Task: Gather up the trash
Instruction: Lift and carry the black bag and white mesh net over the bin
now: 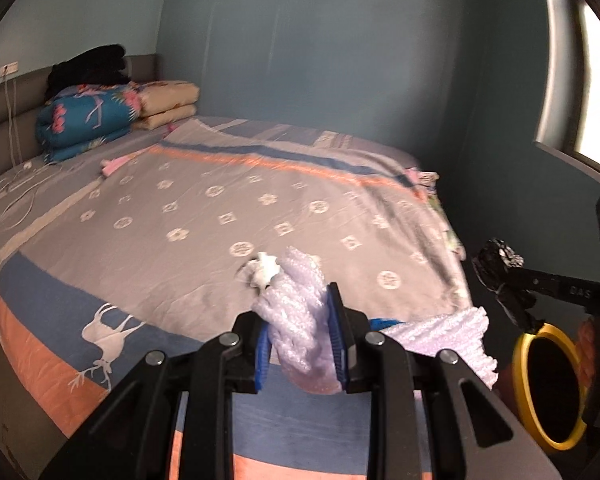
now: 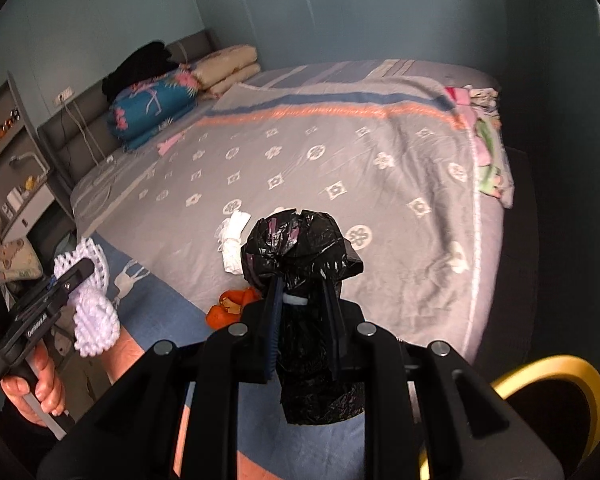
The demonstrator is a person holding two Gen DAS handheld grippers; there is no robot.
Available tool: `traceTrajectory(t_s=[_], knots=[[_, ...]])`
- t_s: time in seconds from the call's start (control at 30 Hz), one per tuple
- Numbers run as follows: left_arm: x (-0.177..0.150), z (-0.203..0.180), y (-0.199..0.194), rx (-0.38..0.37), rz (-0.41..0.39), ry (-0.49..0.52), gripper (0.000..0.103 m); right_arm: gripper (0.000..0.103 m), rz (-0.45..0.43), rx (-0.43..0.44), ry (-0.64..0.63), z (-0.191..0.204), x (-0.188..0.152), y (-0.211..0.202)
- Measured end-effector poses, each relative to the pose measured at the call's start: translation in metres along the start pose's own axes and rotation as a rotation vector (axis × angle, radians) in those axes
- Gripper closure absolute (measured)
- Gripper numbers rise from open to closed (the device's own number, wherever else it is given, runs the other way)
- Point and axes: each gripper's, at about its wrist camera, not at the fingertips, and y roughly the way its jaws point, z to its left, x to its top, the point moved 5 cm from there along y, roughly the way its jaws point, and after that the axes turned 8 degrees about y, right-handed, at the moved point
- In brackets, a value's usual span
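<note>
Trash in both grippers, more on the bed ahead.

Left gripper (image 1: 300, 332): blue-padded fingers (image 1: 262, 354) pressed narrow against a wad of white foam netting (image 1: 300, 320). Wad bulges forward past the tips and hangs below them. A loose tail of the netting spreads out to the right of the fingers. In the right wrist view the same netting (image 2: 94, 304) sits clamped in that gripper, held in a bare hand (image 2: 34, 384).

Right gripper (image 2: 302, 308): fingers closed around the neck of a bunched black trash bag (image 2: 300, 248). Bag top balloons out ahead of the tips, the rest hangs down between the fingers. A pale band crosses the bag at the pinch point.

Yellow-rimmed bin (image 2: 556, 396), dark inside, low and to the right of the right fingers.

Just beyond the right fingers' left side: orange peel pieces (image 2: 232, 306) lying on the bedspread (image 2: 380, 200), partly hidden by the gripper. A little further, just left of the bag top, a crumpled white tissue (image 2: 234, 240). Left view shows the tissue (image 1: 262, 272) just past the netting, on the grey patterned cloth.

Far end: folded blue floral quilt (image 1: 88, 120) and beige folded bedding (image 1: 168, 104) stacked against the headboard (image 1: 4, 120), black clothing on top. Small pink item lies on the bedspread in front of the quilt. Teal wall (image 1: 340, 40) behind.
</note>
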Motion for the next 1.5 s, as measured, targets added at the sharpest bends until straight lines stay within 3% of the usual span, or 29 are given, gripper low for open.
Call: traceTrajectory(t_s=[0.4,0.87,1.23,1.5], knots=[[0.01,-0.084,-0.048,-0.099,-0.079,0.118,0.079,0.084,-0.087,-0.002,0.091,-0.046,-0.011,-0.073],[0.012,-0.171,-0.073,-0.225,-0.112,0.227,0.079,0.084,-0.178,-0.033,0.182,-0.102,-0.034,-0.148],[0.003,-0.238,-0.074,-0.315,-0.099,0.324,0.079,0.084,-0.224,-0.076,0.25,-0.147,-0.055,-0.187],[-0.011,-0.279,-0.063,-0.371,-0.059,0.359,0.078,0.084,-0.196,-0.084,0.299,-0.171,-0.069,-0.189]])
